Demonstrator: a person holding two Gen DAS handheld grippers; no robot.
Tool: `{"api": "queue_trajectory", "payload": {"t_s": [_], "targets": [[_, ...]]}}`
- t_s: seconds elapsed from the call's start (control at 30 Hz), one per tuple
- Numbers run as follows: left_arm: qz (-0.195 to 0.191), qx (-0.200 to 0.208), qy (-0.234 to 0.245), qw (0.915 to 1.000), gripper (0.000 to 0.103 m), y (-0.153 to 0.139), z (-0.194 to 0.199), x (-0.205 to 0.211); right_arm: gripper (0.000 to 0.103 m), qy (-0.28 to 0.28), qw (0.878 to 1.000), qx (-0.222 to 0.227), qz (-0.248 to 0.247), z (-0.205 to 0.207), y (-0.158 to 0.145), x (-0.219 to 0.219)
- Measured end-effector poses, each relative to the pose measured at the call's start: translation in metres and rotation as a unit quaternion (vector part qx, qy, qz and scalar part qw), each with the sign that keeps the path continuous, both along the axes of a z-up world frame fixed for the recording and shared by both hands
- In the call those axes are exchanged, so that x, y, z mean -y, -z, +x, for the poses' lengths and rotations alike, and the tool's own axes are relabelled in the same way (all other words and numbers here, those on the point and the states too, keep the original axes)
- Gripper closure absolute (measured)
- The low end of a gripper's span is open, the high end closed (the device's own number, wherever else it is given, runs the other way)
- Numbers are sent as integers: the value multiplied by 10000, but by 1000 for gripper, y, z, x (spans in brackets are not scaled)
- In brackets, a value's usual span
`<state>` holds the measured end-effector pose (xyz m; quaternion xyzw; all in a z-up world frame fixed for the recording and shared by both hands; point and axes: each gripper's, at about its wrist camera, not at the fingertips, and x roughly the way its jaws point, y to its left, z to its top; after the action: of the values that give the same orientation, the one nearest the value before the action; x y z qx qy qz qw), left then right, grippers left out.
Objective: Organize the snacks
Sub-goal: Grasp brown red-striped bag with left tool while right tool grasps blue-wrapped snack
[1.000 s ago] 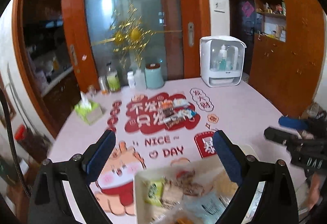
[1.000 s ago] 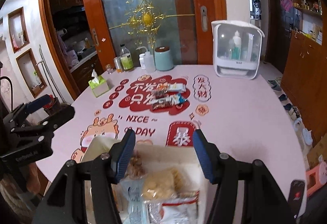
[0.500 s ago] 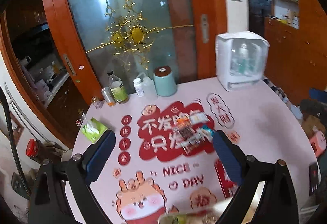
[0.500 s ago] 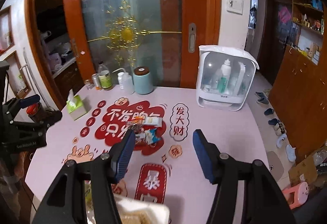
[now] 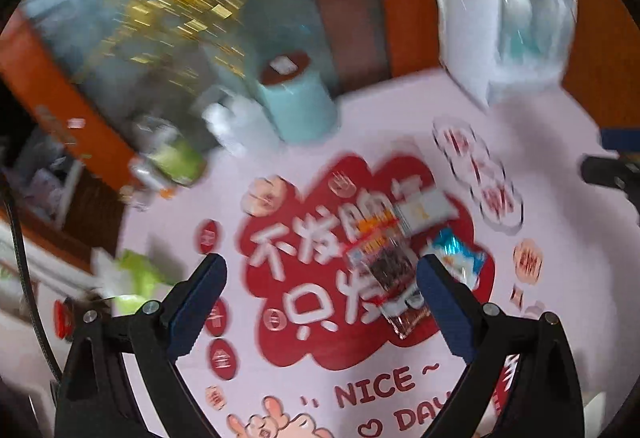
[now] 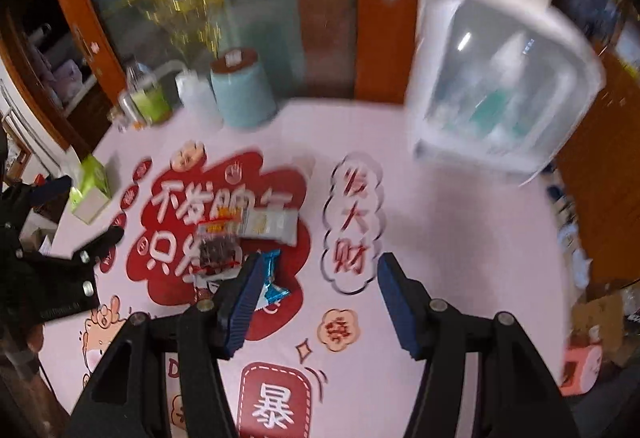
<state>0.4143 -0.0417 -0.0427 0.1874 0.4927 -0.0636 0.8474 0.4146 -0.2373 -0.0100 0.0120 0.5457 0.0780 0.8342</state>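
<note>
Left gripper (image 5: 320,278): its jaws are standing wide apart with nothing between the pads, hanging over the red patch of the printed tablecloth (image 5: 560,238).
Right gripper (image 6: 316,280): its jaws are standing moderately apart and gripping nothing; its left pad is sitting in front of the blue wrapper, though I cannot tell whether it is touching it.
Snack pile (image 6: 240,238): the packets are lying loose together on the red patch, just ahead of both grippers.
Blue wrapper (image 5: 460,258): it is lying at the near right edge of the pile.
Dark packet (image 5: 394,270): it is lying in the middle of the pile, partly under the neighbouring packets.
White packet (image 6: 272,224): it is lying at the far side of the pile.
Progress: judging by the loose pile, these snacks are not yet sorted; no tray or box is showing in either view, so I cannot tell what is already put away.
What is left: picking the packets up one after another appears to be ahead.
Farther back: a teal canister (image 6: 242,94), bottles (image 6: 146,94) and a white cabinet (image 6: 500,86) are standing along the far edge, well apart from the pile.
Picture quality: both views are smearing, so fine detail is unclear.
</note>
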Motion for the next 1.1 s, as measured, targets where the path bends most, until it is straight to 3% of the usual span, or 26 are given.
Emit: {"api": "queue_trajectory", "payload": {"t_s": [0.17,0.3,0.4,0.67,0.7,0.73,0.77,1.1], "targets": [[46,-504,638,9967,8,71,1,15,44,-251,9960,-771,385,15,81,-19],[-7,-923,1052,9902,8,114,-5,23,44,-442,9918,-1106,458,16,122,-38],[-57,-1039,1333,9856,8,127,-13,28,44,-587,9885,-1248,618,18,138,-50],[-77,-1253,1559,9798,9,143,-16,37,45,-805,9847,-1458,515,25,164,-68],[-10,-1258,1608,9789,9,145,-17,40,49,-801,9844,-1500,459,24,168,-68],[31,-1263,1635,9784,9,147,-17,42,59,-810,9861,-1392,406,23,166,-67],[72,-1269,1660,9779,9,148,-17,45,60,-802,9867,-1377,327,23,166,-66],[82,-1375,1605,9774,9,166,-7,60,61,-227,9884,-1364,621,9,167,-2]]}}
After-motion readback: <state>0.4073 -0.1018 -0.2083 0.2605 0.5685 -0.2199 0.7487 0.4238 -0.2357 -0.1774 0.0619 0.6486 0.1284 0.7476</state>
